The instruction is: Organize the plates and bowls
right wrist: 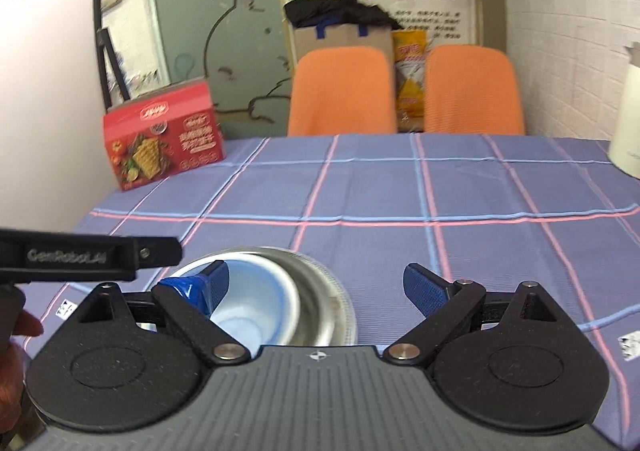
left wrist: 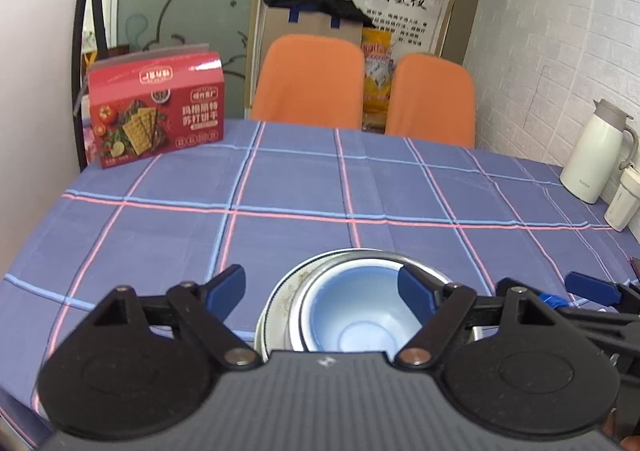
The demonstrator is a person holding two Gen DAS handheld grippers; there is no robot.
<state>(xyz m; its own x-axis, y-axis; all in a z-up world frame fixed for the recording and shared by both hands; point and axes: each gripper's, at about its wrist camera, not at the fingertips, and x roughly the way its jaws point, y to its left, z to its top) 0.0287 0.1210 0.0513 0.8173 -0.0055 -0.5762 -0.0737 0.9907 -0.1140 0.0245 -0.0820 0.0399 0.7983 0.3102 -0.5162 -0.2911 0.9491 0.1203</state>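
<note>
The left gripper (left wrist: 322, 289) is built from a dark grey ribbed body flanked by two round black discs, with black linkage arms pinned by silver rivets and tipped by blue finger pads (left wrist: 226, 287). The same build is seen on the right gripper (right wrist: 316, 285), its blue pads (right wrist: 424, 287) ridged. At nine o'clock in the right wrist view, a black bar lettered "GenRobot.AI" and a reddish bit of skin are seen.

Left gripper (left wrist: 322, 289) and right gripper (right wrist: 316, 285) (side by side) hold jaws wide.
</note>
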